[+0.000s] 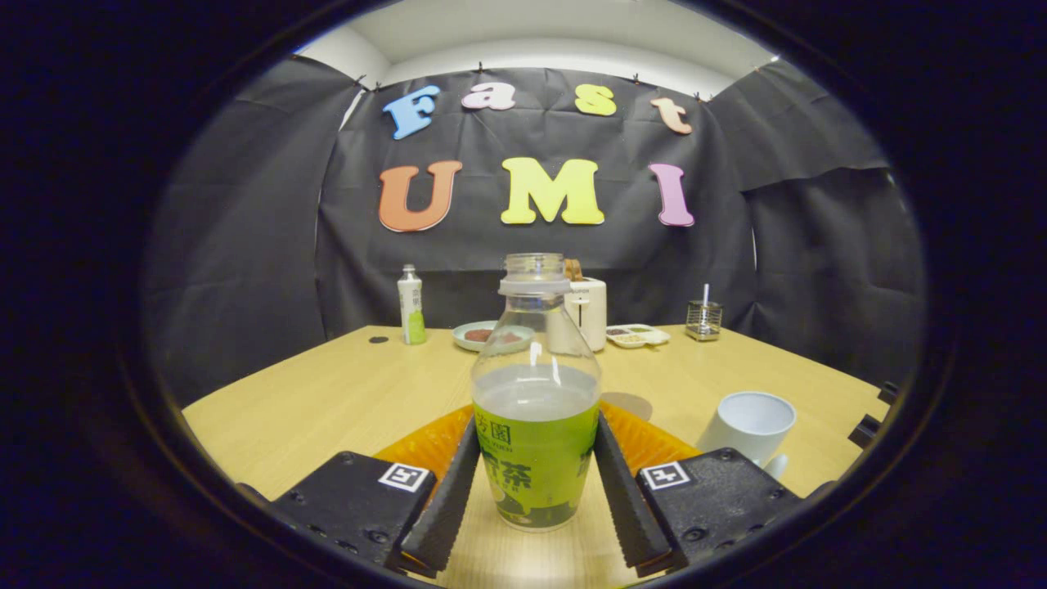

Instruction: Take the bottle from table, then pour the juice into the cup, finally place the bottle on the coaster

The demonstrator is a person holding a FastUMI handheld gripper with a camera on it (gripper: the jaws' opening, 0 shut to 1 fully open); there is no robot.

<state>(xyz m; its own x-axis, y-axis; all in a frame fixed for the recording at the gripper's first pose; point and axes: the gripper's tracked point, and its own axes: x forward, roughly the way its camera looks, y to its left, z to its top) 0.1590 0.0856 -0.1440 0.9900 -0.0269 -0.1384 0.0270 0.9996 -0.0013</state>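
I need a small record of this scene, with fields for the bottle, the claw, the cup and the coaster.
bottle: uncapped juice bottle, upright, part full, between the fingers
claw: claw fingers at both sides of the bottle; contact not clear
cup: white cup, beside the bottle, tilted
coaster: orange coaster, behind the bottle
table: wooden table

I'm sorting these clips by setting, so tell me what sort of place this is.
Probably a staged recording booth laid out like a kitchen table: black cloth walls close in a pale wooden table holding a white toaster and a white ceramic cup. The tongs flank a clear green-labelled uncapped bottle.
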